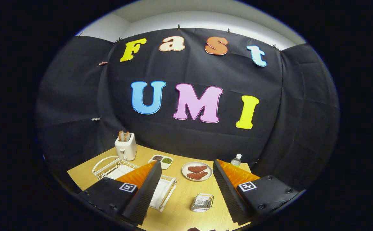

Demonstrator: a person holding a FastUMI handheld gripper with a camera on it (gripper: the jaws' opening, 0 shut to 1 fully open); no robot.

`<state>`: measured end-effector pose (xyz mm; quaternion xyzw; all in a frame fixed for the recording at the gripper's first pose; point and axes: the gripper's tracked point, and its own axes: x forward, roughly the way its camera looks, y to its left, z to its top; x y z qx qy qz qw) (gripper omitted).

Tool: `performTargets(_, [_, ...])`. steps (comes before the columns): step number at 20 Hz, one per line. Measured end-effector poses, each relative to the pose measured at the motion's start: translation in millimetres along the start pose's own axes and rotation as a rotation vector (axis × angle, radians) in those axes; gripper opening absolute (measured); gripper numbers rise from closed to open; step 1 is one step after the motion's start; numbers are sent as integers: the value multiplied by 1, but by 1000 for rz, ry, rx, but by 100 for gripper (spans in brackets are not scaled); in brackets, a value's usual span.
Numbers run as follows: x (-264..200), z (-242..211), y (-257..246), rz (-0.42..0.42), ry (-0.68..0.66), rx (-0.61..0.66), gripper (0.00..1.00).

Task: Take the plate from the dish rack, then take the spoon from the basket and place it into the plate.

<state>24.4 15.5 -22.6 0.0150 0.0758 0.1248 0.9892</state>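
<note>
A: What is the gripper [186, 189] doing?
B: Its fingers are spread wide with nothing between them, held high above the wooden table [180, 205]

A: And the dish rack [115, 166]?
B: A white wire rack on the left of the table, partly hidden behind the left finger. I cannot make out a plate standing in it

A: The basket [202, 202]?
B: A small wire basket near us, on the table between the two fingers. Whether a spoon lies in it is too small to tell

A: Anything else out there?
B: A white toaster [126, 147] with bread in it at the far left, just behind the rack. A small two-part dish [161, 160] to its right, then a round plate with two brown patties [197, 171] farther out between the fingers, and a water bottle [236, 160] at the far right, just beyond the right finger
</note>
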Motion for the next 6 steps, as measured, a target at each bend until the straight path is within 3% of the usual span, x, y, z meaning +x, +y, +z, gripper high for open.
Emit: performTargets(6, [-2, -5, -9, -13, 13, -1, 98])
